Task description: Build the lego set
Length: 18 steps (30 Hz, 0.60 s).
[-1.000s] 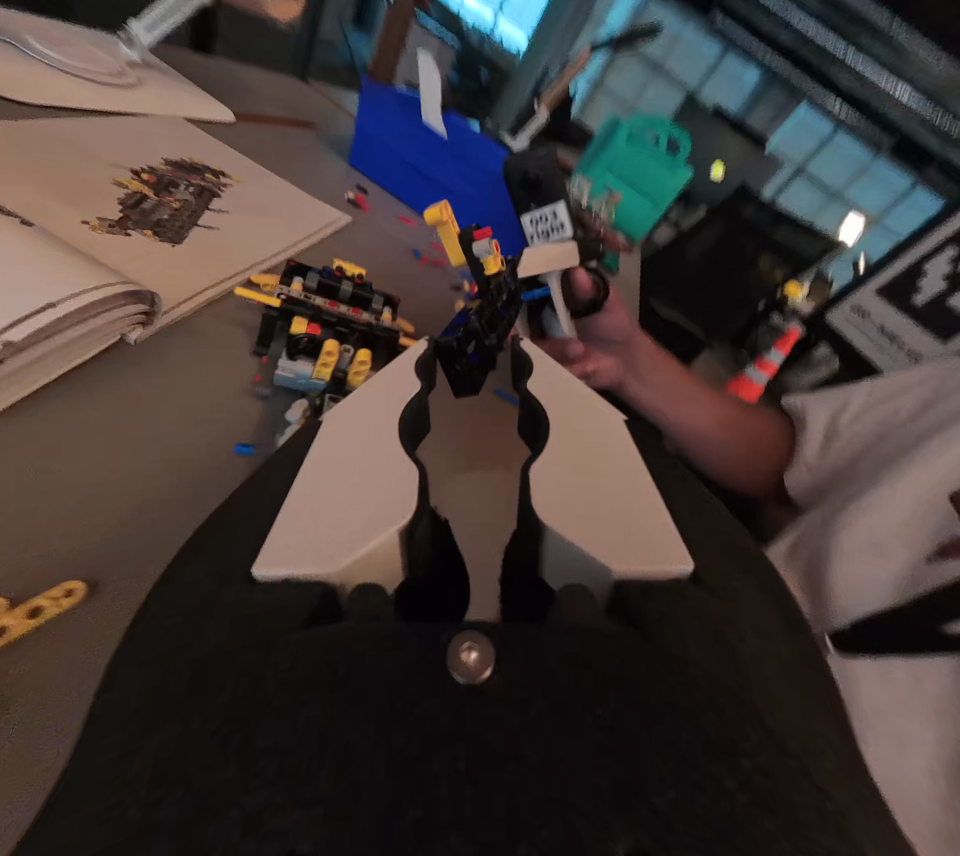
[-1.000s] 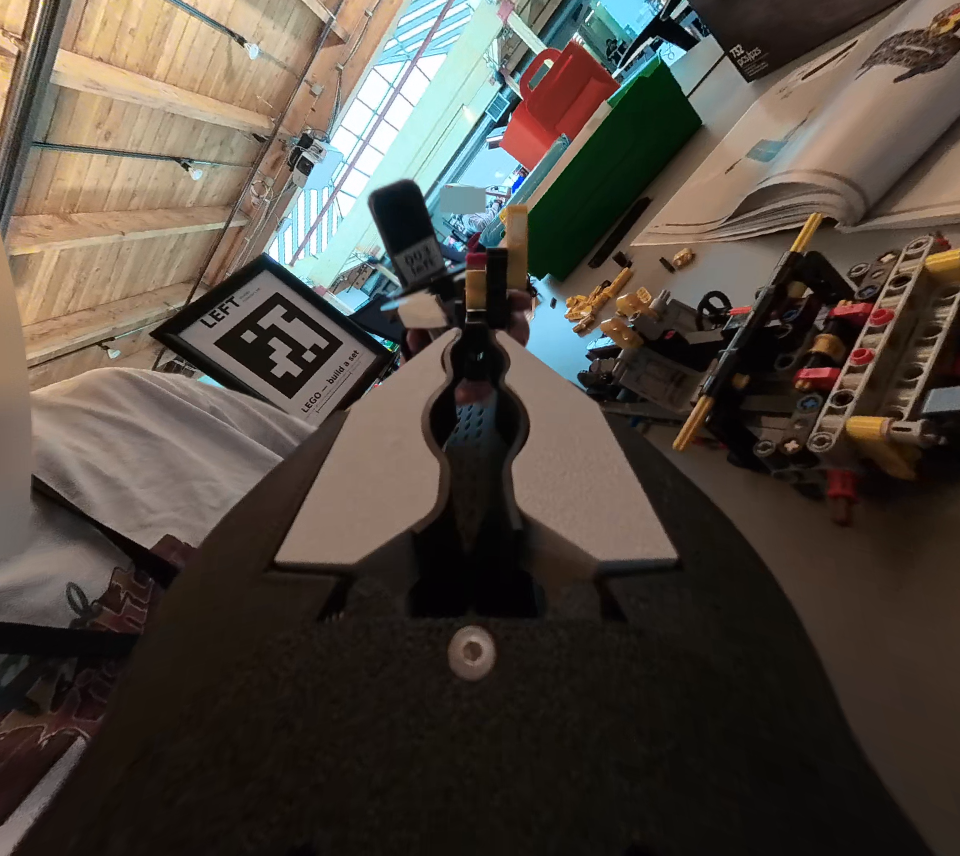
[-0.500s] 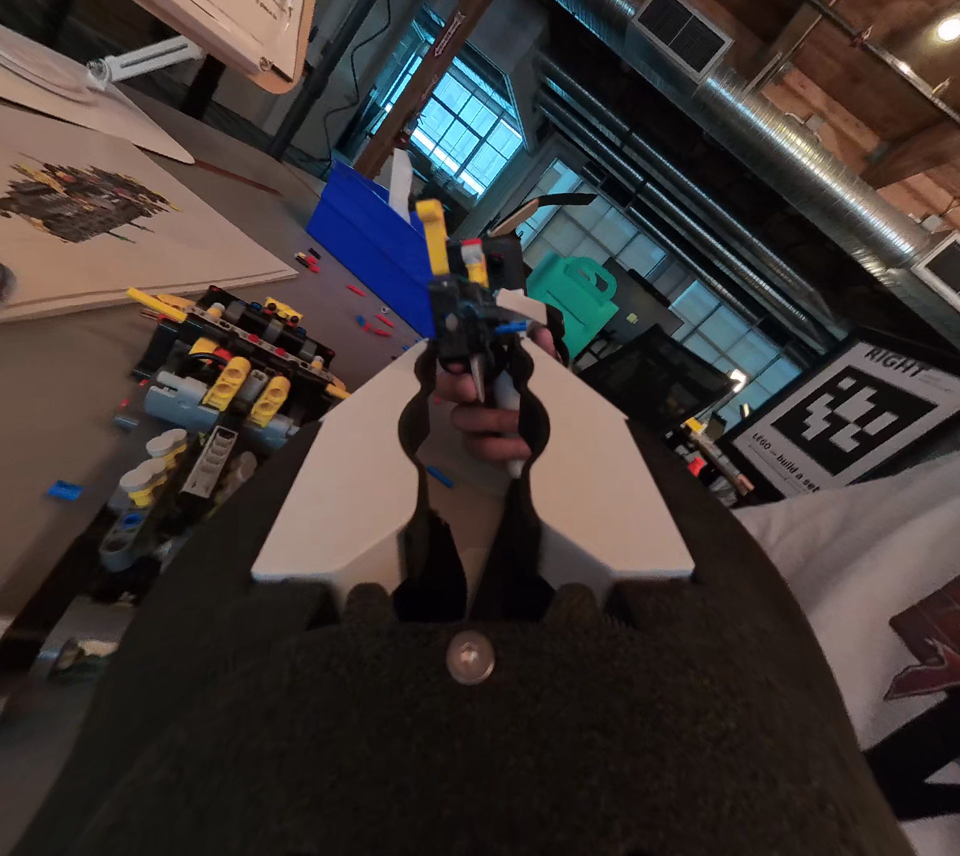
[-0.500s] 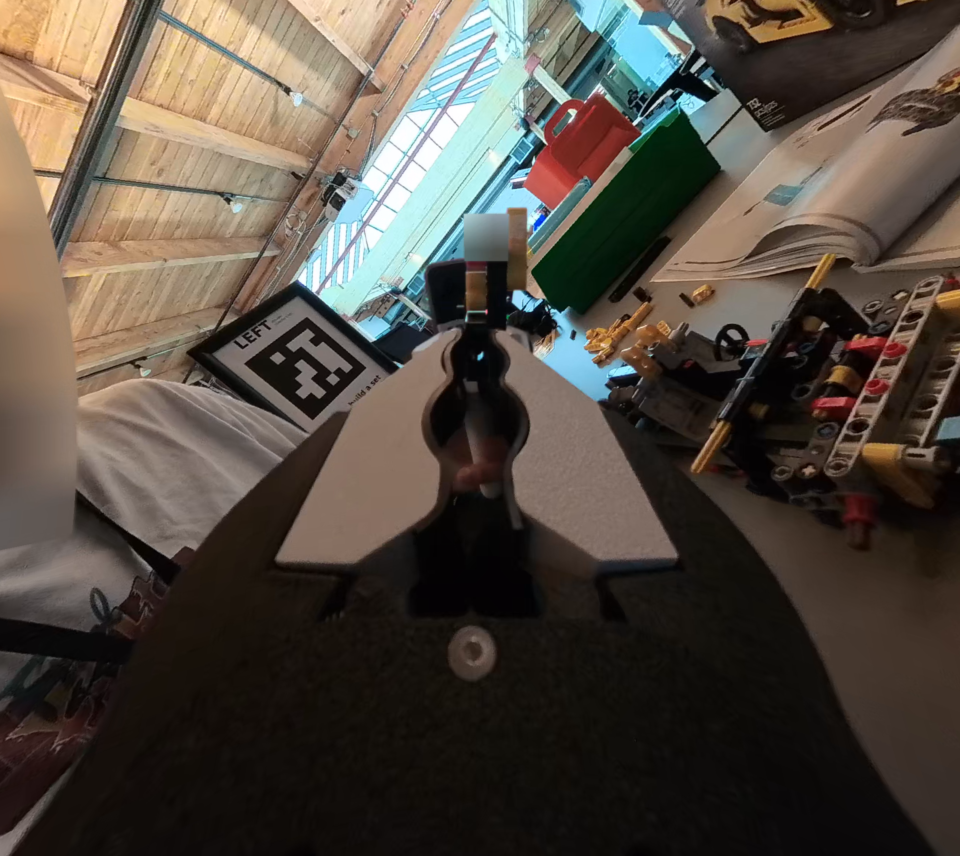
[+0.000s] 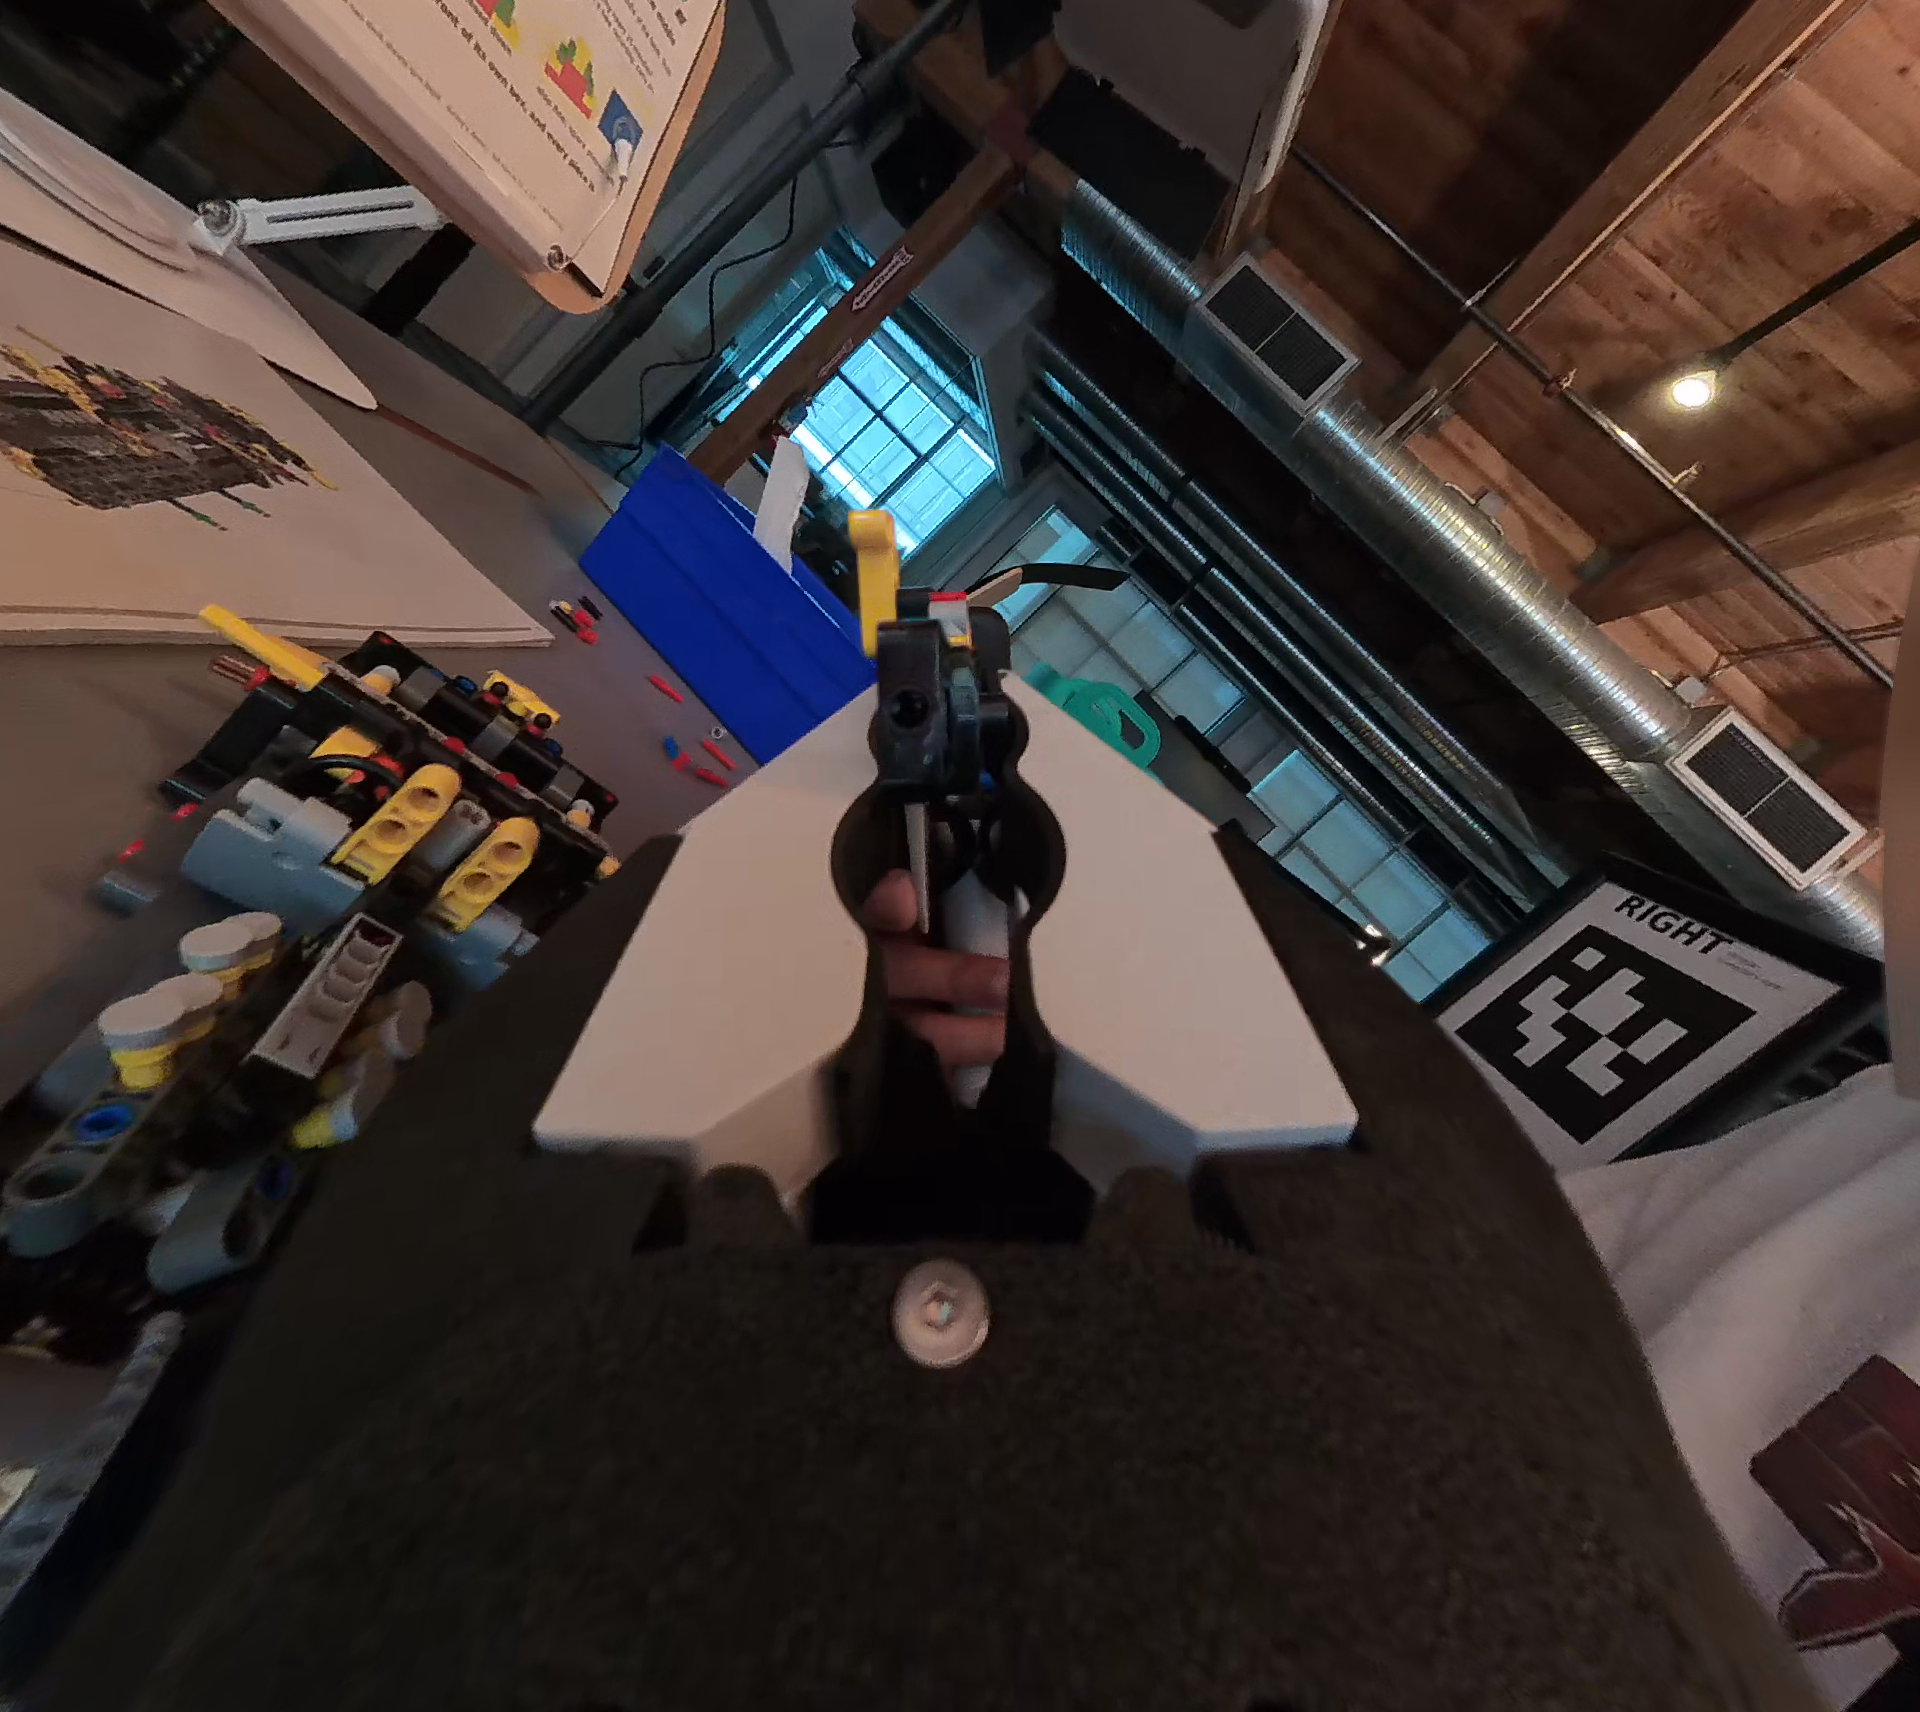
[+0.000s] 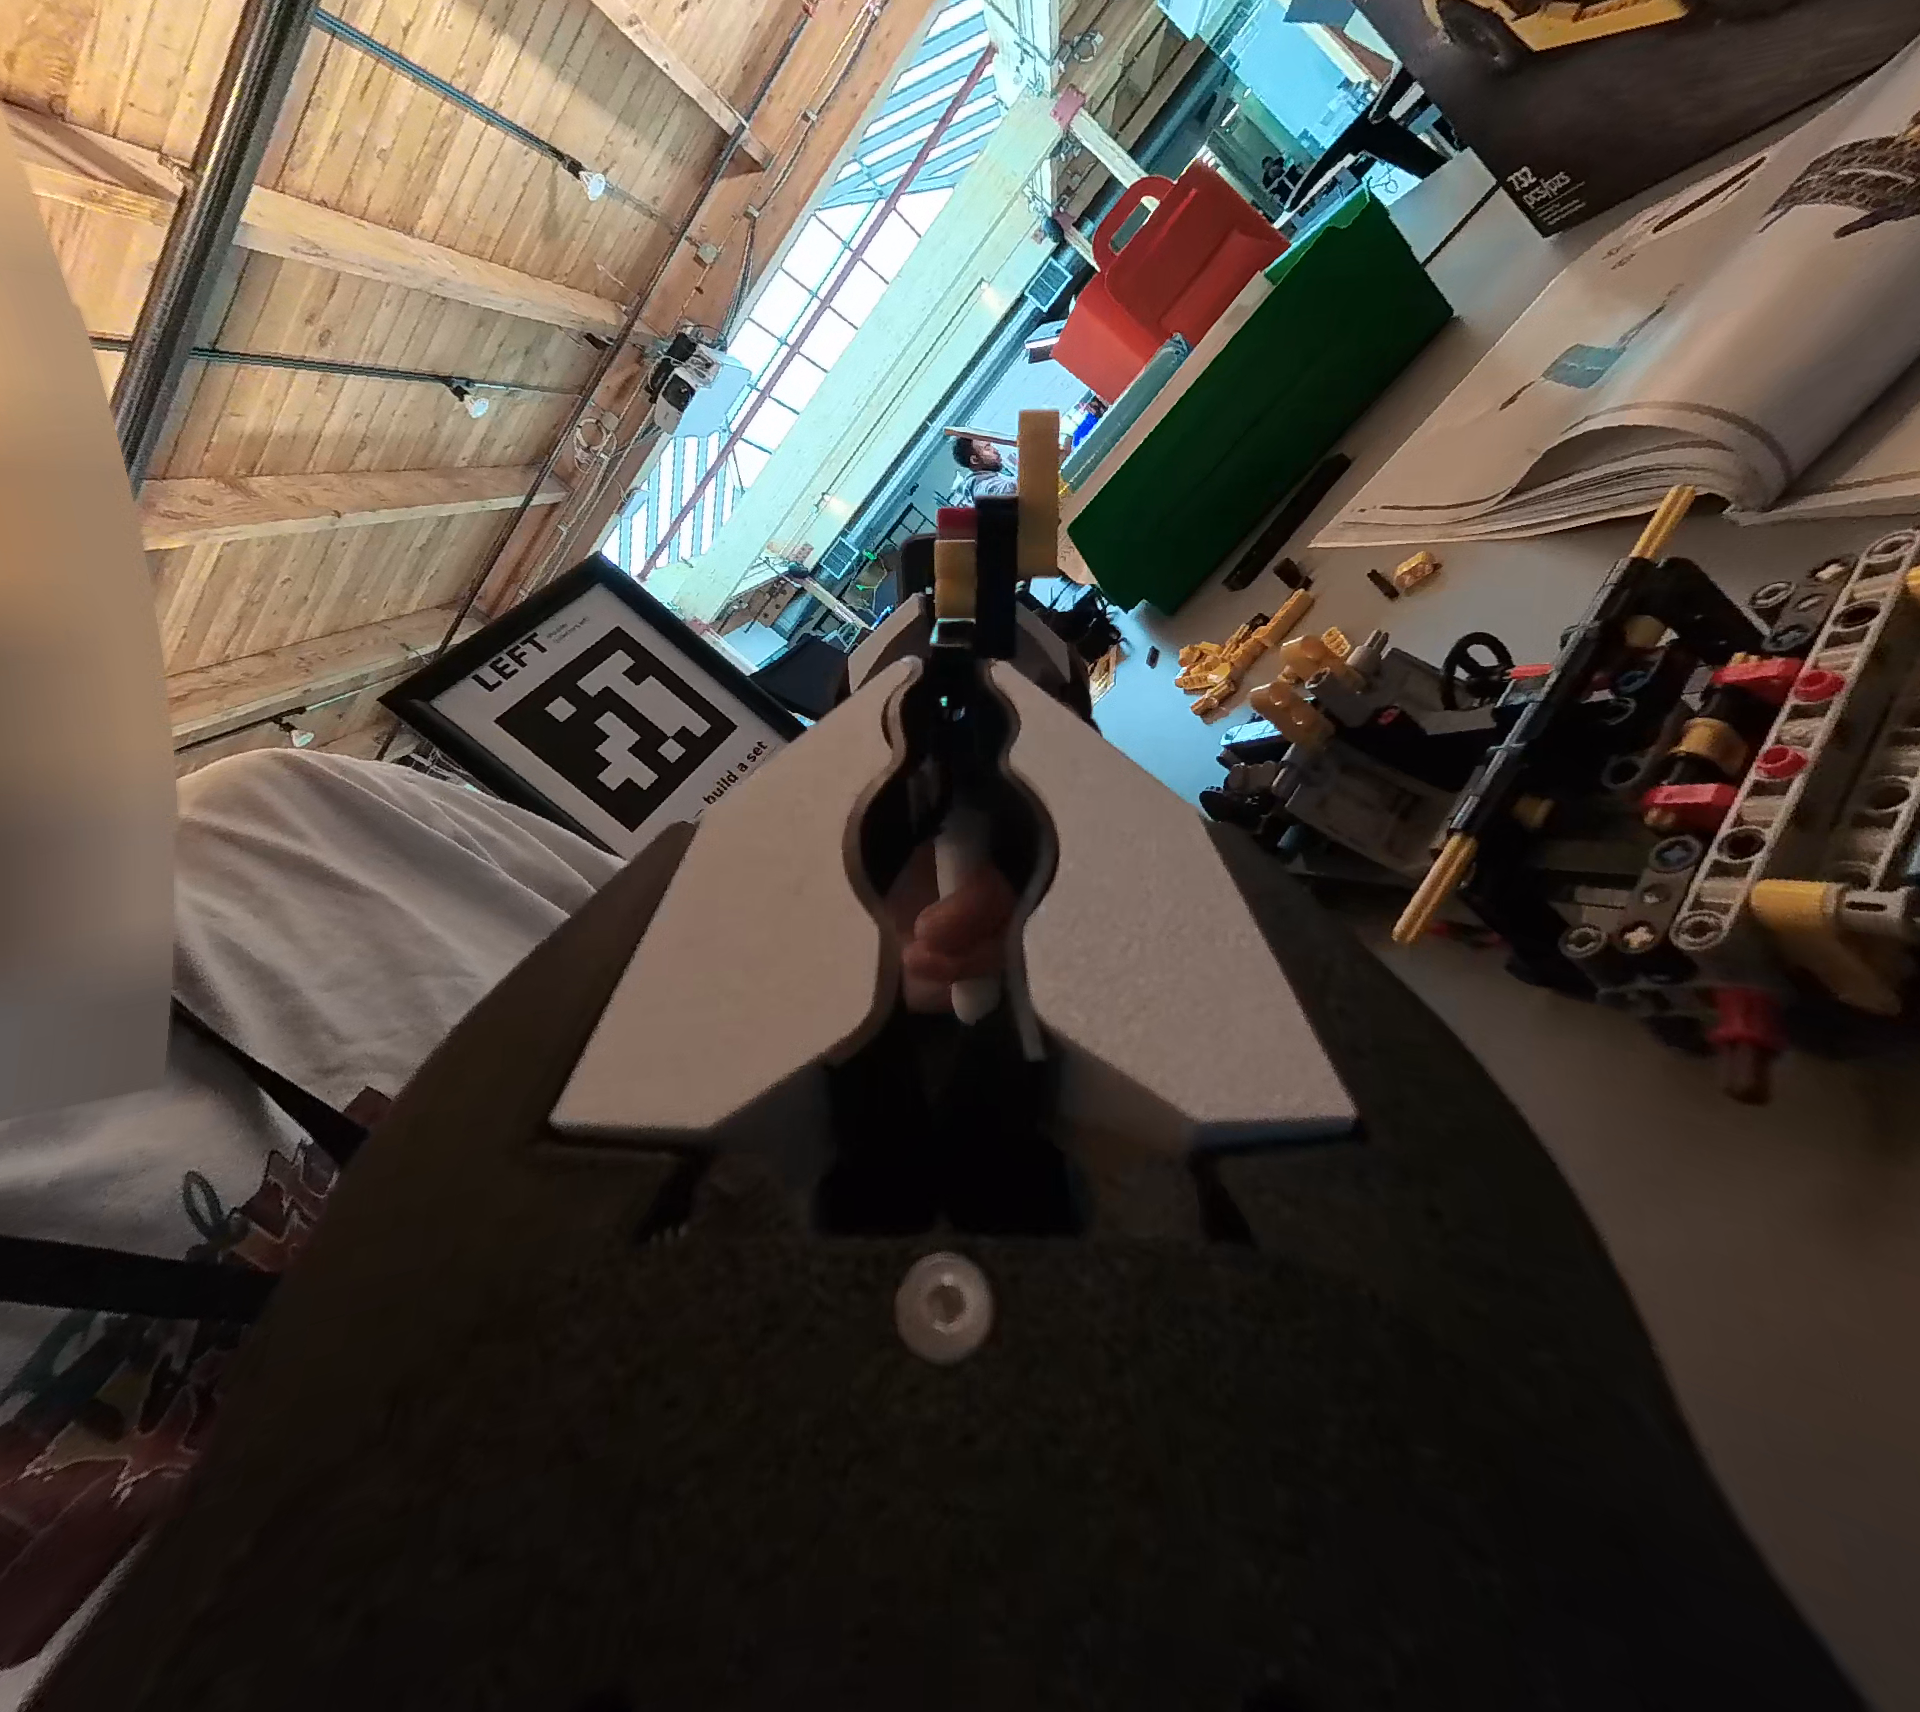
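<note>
Both wrist cams sit close behind own fingers, tilted up twd ceiling, facing each other across the small lego assembly [image 5: 940,706] [image 6: 982,571]; both also catch the chassis build [image 5: 395,821] [image 6: 1662,789] beside it.

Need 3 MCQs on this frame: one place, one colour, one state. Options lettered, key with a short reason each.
1. Where is the small black sub-assembly?
A. on the open manual
B. pinched at both gripper tips, off the table
C. inside the blue bin

2. What colour is the piece sticking up from its top?
A. yellow
B. green
C. white

3. What state is the left gripper in?
A. wide open
B. shut on the sub-assembly
C. out of view

Key: 1 B, both wrist views show it between their tips; 2 A, yellow beam; 3 B, fingertips clamp it.
</note>
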Motion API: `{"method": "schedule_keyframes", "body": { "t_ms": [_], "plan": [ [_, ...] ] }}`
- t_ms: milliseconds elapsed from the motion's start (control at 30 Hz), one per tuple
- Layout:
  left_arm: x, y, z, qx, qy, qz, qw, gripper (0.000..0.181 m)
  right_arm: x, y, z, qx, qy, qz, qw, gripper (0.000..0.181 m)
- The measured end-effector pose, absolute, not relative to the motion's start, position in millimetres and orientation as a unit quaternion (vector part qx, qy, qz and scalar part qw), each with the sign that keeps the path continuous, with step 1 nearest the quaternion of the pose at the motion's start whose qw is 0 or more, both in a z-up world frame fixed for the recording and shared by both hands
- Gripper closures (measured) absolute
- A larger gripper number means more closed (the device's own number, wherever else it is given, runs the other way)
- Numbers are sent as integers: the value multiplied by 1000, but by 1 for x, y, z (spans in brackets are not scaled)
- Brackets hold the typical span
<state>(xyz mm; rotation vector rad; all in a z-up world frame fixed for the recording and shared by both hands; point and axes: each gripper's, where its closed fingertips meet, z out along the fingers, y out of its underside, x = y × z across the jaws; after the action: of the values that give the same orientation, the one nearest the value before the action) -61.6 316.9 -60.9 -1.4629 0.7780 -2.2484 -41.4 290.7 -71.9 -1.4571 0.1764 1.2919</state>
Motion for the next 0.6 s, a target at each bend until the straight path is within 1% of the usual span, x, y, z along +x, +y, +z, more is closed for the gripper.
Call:
{"method": "schedule_keyframes", "body": {
  "t_ms": [300,600],
  "plan": [
    [-63,315,-49,-490,237,-822,166,163,-41,292,-66,-589,91,577,558,175],
    [-60,306,-48,-487,248,-808,221,160,-33,291,-60,-562,108,592,567,175]
  ]
}}
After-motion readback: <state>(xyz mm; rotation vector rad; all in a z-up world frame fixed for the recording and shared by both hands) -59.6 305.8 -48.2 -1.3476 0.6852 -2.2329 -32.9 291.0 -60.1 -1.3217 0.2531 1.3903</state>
